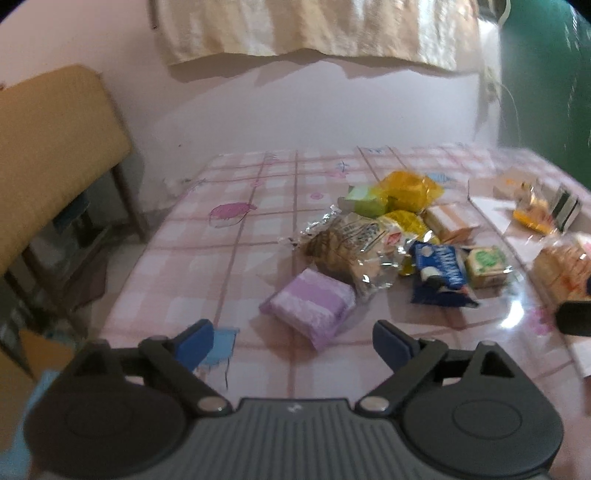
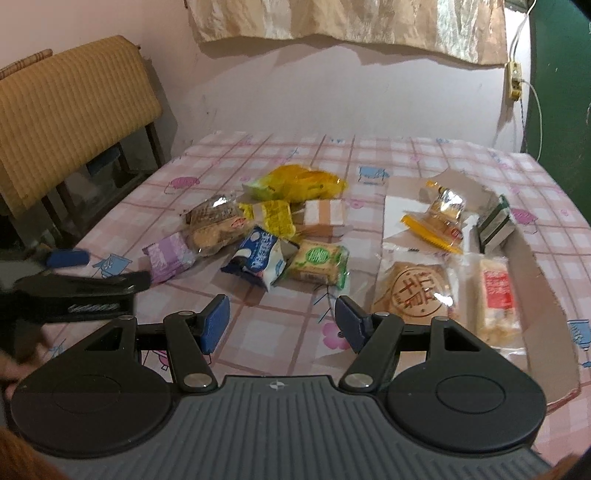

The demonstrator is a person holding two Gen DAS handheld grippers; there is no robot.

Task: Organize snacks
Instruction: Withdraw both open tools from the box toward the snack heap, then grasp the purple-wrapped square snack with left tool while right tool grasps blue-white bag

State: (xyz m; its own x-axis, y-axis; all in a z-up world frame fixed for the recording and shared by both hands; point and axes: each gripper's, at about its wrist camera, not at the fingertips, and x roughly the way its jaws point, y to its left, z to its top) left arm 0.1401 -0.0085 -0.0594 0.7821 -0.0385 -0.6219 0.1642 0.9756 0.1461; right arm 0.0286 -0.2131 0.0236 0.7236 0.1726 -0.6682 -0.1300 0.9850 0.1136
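From where I sit both feeds look dim and warm-tinted, and the left wrist view is smeared with motion blur, so the snack wrappers [image 1: 388, 236] read as soft blobs, while the right wrist view is sharper. I see glare on the glossy tablecloth [image 1: 517, 314] at the right of the left view and a bright spot on a clear packet [image 2: 441, 297] in the right one, and the hanging cloth [image 2: 332, 18] throws a soft shadow down the wall below it. The fisheye bends the table edges, and the corners fall off to black.
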